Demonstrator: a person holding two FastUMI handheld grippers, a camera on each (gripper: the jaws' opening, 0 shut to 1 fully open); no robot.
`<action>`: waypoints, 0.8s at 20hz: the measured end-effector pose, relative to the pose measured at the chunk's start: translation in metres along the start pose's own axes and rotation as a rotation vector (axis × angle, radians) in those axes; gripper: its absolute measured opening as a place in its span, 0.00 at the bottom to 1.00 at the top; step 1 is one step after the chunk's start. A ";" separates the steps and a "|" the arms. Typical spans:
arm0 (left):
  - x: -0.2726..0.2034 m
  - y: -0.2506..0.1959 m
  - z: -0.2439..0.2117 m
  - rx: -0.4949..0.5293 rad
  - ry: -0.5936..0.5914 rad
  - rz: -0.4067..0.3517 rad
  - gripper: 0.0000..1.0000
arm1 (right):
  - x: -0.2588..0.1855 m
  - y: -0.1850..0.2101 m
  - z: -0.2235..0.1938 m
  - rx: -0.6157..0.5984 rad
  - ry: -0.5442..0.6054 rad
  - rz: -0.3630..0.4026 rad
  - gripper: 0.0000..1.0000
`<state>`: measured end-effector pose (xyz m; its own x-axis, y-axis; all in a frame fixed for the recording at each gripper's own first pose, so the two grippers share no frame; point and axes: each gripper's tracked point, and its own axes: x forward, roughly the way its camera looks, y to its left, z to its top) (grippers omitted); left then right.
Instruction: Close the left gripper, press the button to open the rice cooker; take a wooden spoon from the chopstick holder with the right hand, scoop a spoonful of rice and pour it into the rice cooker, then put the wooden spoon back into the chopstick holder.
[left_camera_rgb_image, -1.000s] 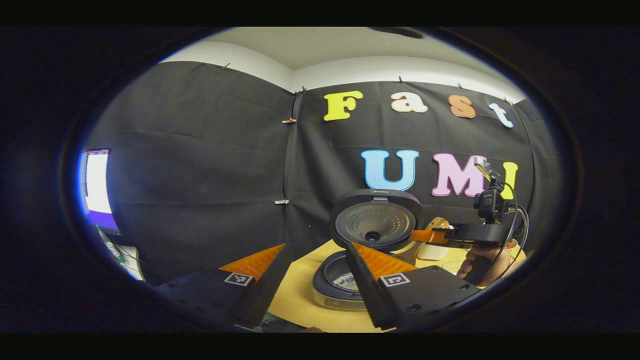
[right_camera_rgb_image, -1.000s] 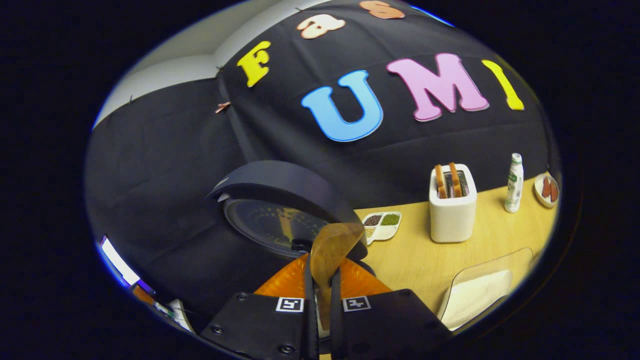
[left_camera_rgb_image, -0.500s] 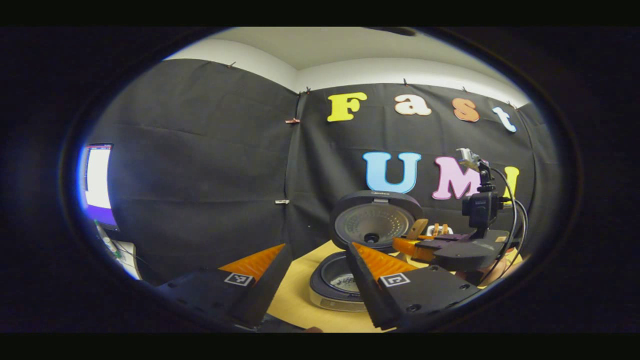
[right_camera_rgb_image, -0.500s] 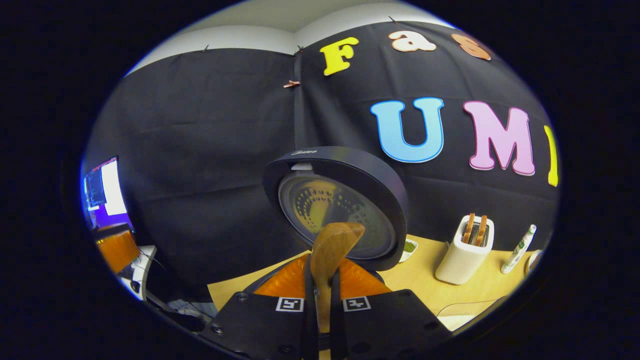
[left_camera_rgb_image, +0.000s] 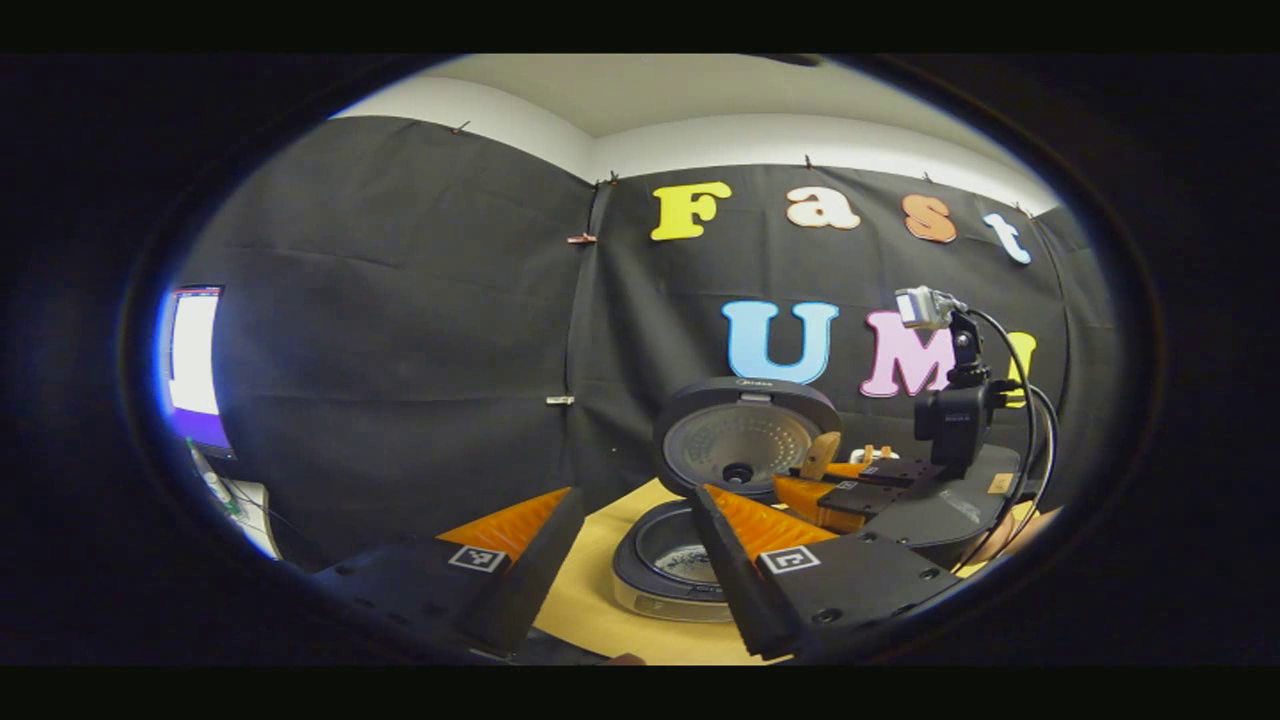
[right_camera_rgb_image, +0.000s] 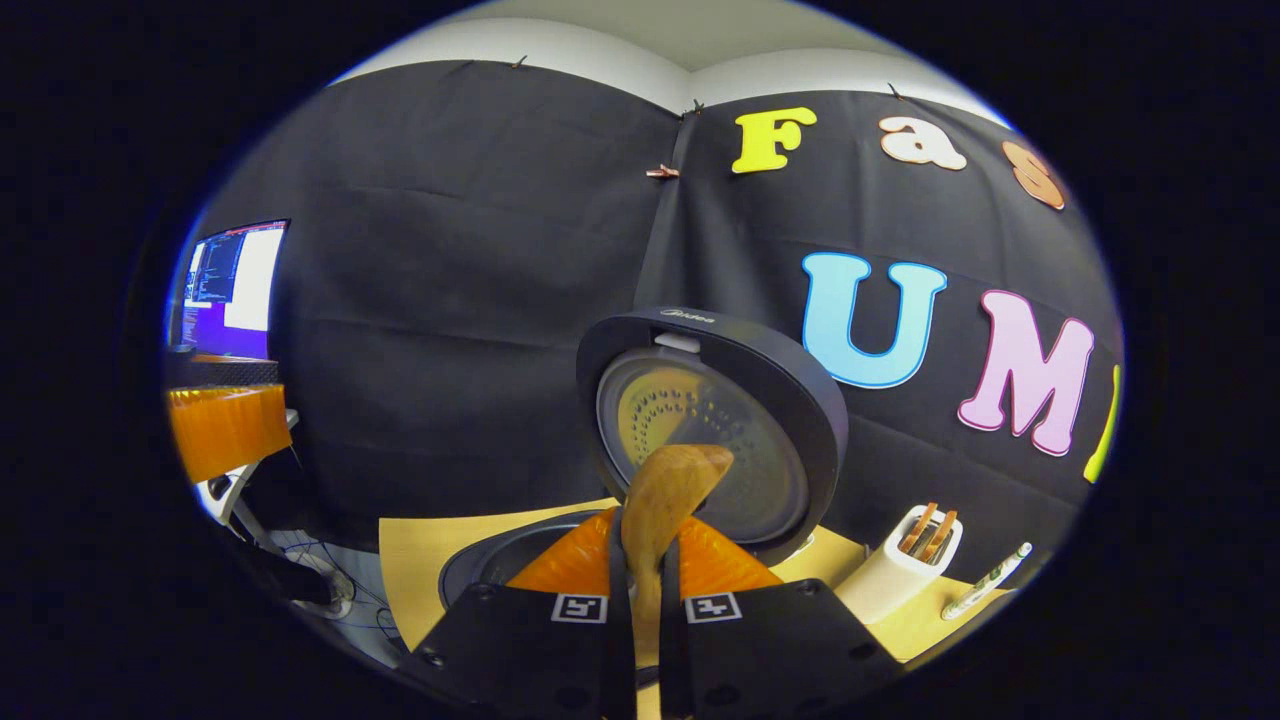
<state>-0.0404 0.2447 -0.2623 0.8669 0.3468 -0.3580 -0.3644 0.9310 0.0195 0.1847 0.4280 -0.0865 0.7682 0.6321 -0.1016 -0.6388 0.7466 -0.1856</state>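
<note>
The black rice cooker (left_camera_rgb_image: 668, 560) stands open on the wooden table, its round lid (left_camera_rgb_image: 745, 445) upright behind the pot. My left gripper (left_camera_rgb_image: 630, 515) hangs open in front of it, holding nothing. To the right, my right gripper (left_camera_rgb_image: 850, 490) reaches toward the lid with the wooden spoon (left_camera_rgb_image: 822, 455). In the right gripper view, my right gripper (right_camera_rgb_image: 648, 530) is shut on the wooden spoon (right_camera_rgb_image: 668, 485), whose bowl points at the lid (right_camera_rgb_image: 712, 440) above the pot rim (right_camera_rgb_image: 495, 562). I cannot tell what the spoon carries.
A white holder (right_camera_rgb_image: 898, 578) with brown pieces standing in it and a small bottle (right_camera_rgb_image: 985, 595) sit right of the cooker. A lit monitor (right_camera_rgb_image: 235, 290) is at far left, with a left gripper finger (right_camera_rgb_image: 225, 430) below it. A hand (left_camera_rgb_image: 1010, 535) holds the right gripper.
The right gripper has swung left with the spoon, from facing the table's right side to facing the cooker lid and pot. The left gripper has barely moved.
</note>
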 end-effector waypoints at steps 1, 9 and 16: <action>0.000 -0.001 0.000 0.001 0.001 0.000 0.77 | -0.001 -0.002 0.003 0.008 -0.011 -0.003 0.13; 0.008 -0.017 0.003 0.011 -0.003 -0.027 0.77 | -0.018 -0.030 0.013 0.200 -0.039 -0.075 0.13; 0.028 -0.054 0.004 0.018 -0.007 -0.101 0.78 | -0.061 -0.096 0.010 0.294 -0.047 -0.227 0.13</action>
<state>0.0050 0.2044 -0.2697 0.9014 0.2515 -0.3525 -0.2687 0.9632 -0.0001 0.1988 0.3199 -0.0525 0.8933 0.4473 -0.0436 -0.4423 0.8922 0.0913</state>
